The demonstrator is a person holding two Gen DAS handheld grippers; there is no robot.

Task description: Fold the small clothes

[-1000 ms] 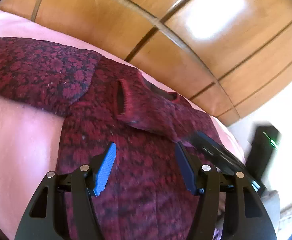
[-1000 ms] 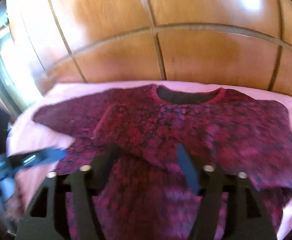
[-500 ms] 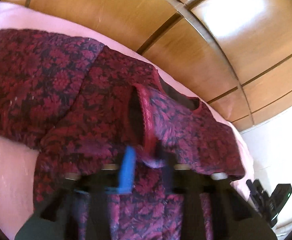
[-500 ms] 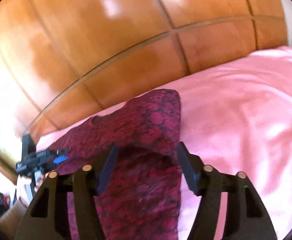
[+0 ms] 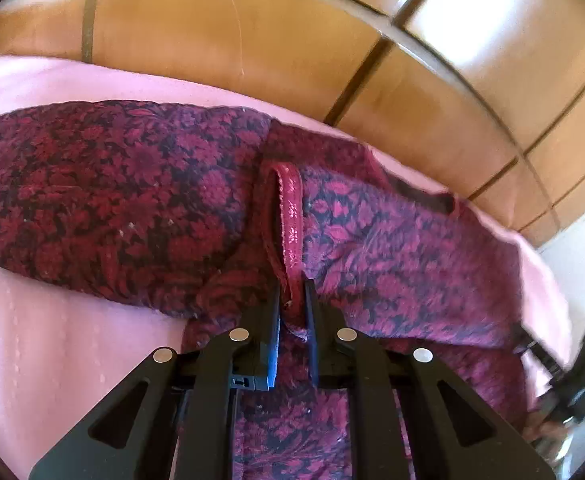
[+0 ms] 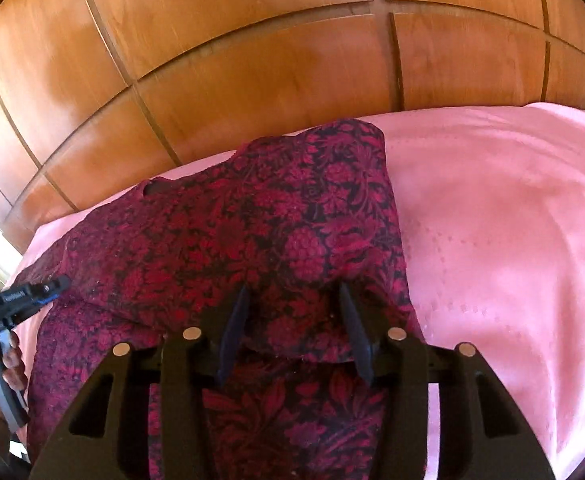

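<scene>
across the pink bed (image 6: 492, 220), near its headboard edge, lies a dark red floral sweater (image 6: 252, 232), one sleeve folded over the body. left claw (image 5: 292, 300) pinched nearly closed on the red ribbed cuff (image 5: 290, 216) of that folded sleeve. right claw (image 6: 294, 300) partway open and closing, pads not yet pressing, straddling a folded edge of the sweater at the side nearer the bed's bare half. behind, wooden panelling (image 6: 252, 60).
</scene>
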